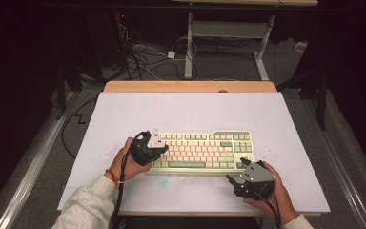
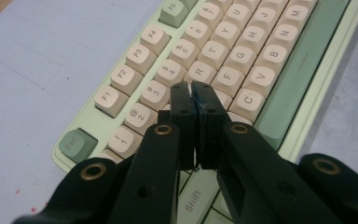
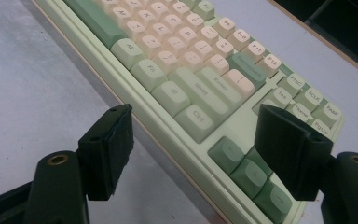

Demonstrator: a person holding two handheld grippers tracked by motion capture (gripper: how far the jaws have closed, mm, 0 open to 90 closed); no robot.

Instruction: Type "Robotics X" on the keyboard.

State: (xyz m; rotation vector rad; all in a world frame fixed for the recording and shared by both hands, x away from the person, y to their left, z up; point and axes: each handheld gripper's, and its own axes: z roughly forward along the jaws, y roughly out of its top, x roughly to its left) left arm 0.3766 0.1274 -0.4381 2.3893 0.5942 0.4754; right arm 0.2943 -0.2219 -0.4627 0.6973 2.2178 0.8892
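A pale green keyboard (image 1: 202, 151) with cream and green keys lies in the middle of the white-covered table. My left gripper (image 1: 163, 149) is at the keyboard's left end. In the left gripper view its jaws are shut with nothing between them, and its tips (image 2: 193, 91) hover over the letter keys near the E key (image 2: 200, 71). My right gripper (image 1: 237, 170) is held at the keyboard's front right corner. Its jaws stand wide open (image 3: 196, 119) with nothing gripped, framing the green arrow keys (image 3: 249, 175) and the Ctrl key (image 3: 196, 120).
The white sheet (image 1: 190, 109) covers a wooden table whose far edge (image 1: 190, 86) shows bare. Faint red specks (image 1: 106, 153) mark the sheet left of the keyboard. Cables (image 1: 140, 59) and the legs of another desk (image 1: 188, 47) lie on the floor beyond.
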